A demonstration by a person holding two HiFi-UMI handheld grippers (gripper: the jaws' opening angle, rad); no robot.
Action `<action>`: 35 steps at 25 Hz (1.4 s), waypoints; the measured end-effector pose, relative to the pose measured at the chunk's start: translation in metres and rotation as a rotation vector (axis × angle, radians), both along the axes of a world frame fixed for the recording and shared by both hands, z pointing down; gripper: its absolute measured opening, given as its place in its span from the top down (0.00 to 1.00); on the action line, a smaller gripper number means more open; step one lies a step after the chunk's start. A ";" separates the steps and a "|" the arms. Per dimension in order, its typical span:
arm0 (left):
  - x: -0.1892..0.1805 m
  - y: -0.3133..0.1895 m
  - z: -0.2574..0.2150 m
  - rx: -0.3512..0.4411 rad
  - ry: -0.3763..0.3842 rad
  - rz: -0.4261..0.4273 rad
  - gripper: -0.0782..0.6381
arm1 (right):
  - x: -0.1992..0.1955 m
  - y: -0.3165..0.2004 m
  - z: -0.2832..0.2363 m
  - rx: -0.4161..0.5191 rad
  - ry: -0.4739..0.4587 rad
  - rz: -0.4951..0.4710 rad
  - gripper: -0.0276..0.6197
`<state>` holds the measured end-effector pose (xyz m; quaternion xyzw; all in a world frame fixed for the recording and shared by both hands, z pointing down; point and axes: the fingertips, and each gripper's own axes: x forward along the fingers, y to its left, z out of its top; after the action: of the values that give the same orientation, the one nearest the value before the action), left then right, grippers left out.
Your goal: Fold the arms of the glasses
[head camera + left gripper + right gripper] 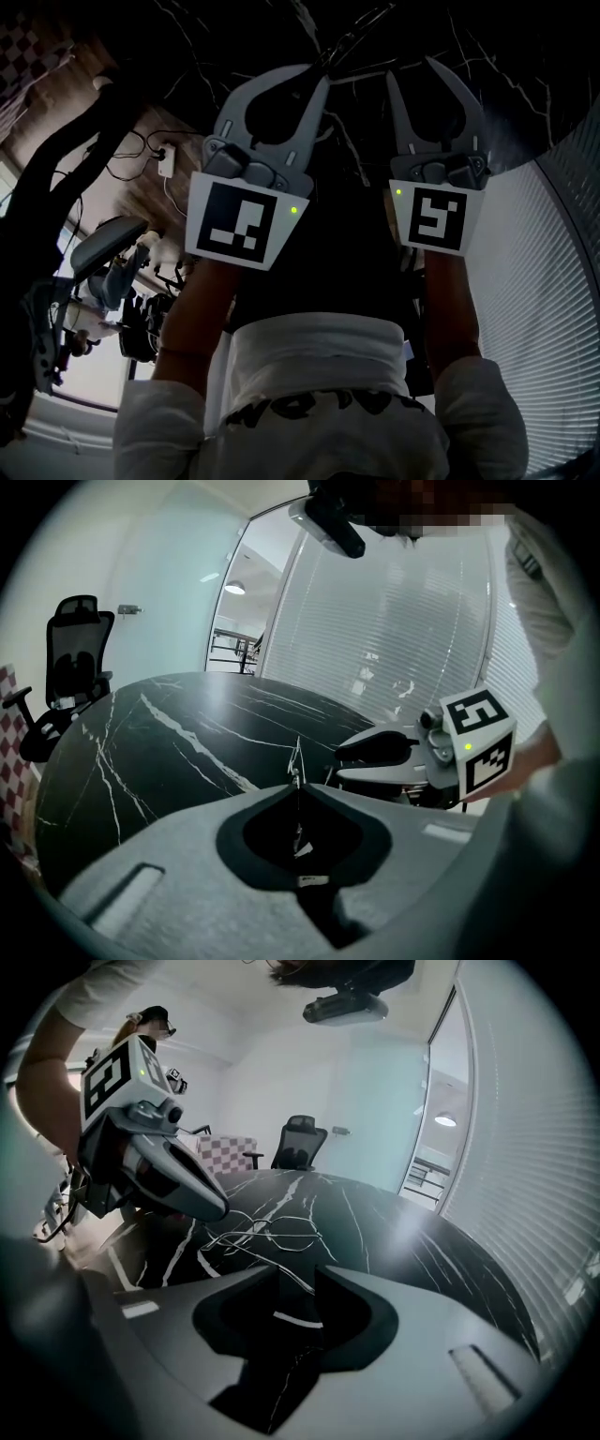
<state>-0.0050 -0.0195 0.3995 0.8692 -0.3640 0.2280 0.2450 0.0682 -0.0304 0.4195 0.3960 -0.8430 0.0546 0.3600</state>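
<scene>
L claw (317,73) is closed at the tips, pinching a thin wire arm of the glasses (352,37). In the left gripper view the wire (295,761) sticks up from the shut tips at frame centre. R claw (411,70) is part open w/ a narrow gap. In the right gripper view the other arm runs into that gap but isn't clamped. Glasses (267,1232) lie on the black marble tabletop (394,1232) just beyond R claw, centre-left of frame, w/ L claw (217,1211) touching them from upper left. In the head view both claws are at top centre, side by side.
</scene>
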 end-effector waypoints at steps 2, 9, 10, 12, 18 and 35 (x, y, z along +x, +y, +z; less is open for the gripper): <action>0.001 0.001 0.000 -0.003 0.000 0.007 0.88 | -0.002 -0.005 0.000 0.009 -0.004 0.001 0.77; 0.002 0.001 0.000 -0.020 0.015 0.011 0.88 | -0.009 -0.023 -0.001 0.028 -0.003 -0.004 0.77; 0.002 0.001 0.000 -0.022 0.018 0.008 0.88 | -0.011 -0.025 -0.002 0.030 -0.004 -0.006 0.77; 0.002 0.001 0.000 -0.027 0.022 0.006 0.88 | -0.013 -0.028 -0.002 0.035 -0.008 -0.013 0.77; 0.005 0.003 0.000 -0.032 0.032 0.026 0.88 | -0.015 -0.031 -0.001 0.028 0.003 -0.024 0.77; 0.026 0.022 -0.003 -0.030 -0.011 0.129 0.78 | 0.007 0.001 -0.025 -0.016 -0.013 -0.007 0.76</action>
<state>0.0212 0.0025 0.3969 0.8857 -0.3051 0.2536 0.2410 0.0747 -0.0292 0.3945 0.3896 -0.8463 0.0628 0.3579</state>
